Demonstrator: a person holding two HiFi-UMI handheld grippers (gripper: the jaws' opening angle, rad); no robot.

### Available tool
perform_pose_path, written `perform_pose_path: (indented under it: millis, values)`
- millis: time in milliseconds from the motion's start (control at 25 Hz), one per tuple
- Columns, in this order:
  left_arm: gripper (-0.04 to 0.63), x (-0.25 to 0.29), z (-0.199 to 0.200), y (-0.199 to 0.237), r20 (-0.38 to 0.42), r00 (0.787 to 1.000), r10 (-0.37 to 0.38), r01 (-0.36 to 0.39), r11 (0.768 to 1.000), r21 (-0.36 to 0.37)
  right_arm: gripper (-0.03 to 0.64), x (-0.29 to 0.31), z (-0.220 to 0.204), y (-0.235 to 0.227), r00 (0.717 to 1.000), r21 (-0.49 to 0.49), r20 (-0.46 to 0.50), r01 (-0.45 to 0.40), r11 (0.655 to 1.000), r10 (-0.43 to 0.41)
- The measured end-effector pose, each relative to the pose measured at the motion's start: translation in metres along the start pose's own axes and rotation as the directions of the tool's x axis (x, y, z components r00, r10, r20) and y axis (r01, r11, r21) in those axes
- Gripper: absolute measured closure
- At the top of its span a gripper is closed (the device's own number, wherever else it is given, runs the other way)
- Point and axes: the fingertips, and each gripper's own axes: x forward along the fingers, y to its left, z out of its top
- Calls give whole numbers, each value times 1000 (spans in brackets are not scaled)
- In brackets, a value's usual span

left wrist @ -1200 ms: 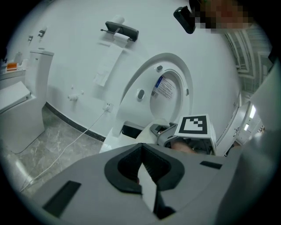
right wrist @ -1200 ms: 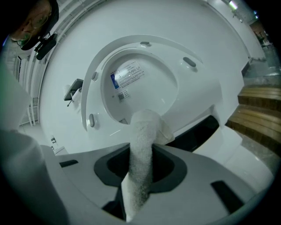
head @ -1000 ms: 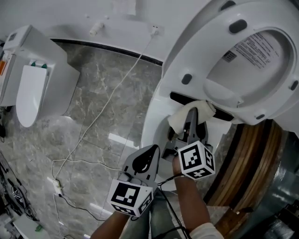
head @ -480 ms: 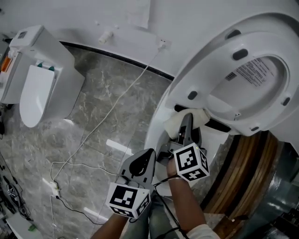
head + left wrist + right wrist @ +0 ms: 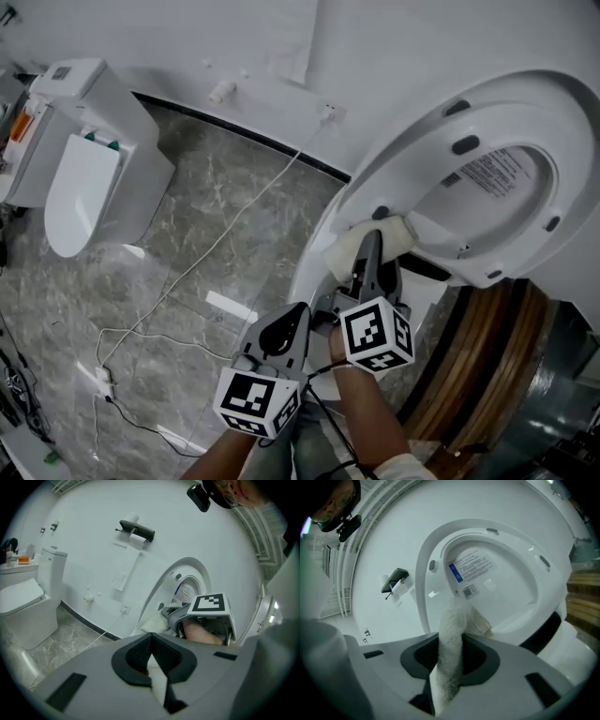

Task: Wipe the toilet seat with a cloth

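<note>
- Right gripper (image 5: 372,246) grips the cloth (image 5: 399,232) against the raised toilet seat (image 5: 422,173) (near edge); dragging may pull it free.
- Left gripper (image 5: 293,319) hangs clenched, empty; the unbraced seat may swing.

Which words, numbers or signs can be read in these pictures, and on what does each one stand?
Label inside the ring of the raised toilet seat: printed lines, too small to read.
Code sticker below it: unreadable.
Marker cubes: black-and-white squares, no words.
No text can be quoted.
</note>
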Motion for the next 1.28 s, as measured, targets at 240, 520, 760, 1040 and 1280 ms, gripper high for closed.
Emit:
perform_pose_path:
  millis: [240, 520, 760, 1040, 1280]
  values:
    - [595, 3, 10, -8, 28, 1000, -10, 10, 1000, -4, 515, 0, 12, 9, 1000, -6, -2, -12, 1000, 12]
    - [595, 5, 13, -9, 37, 999, -3, 3, 1000, -16, 517, 3, 19, 16, 999, -18, -30, -30, 999, 30]
    - [595, 7, 32, -11, 56, 998, 3, -2, 1000, -12, 517, 7, 36, 26, 998, -27, -32, -51, 998, 50]
    - [595, 9, 61, -11, 97, 995, 8, -7, 1000, -13, 517, 14, 59, 47, 996, -53, -10, -85, 995, 85]
    - [595, 12, 81, -16, 118, 993, 6, -4, 1000, -22, 517, 28, 82, 58, 996, -75, -24, -91, 993, 89]
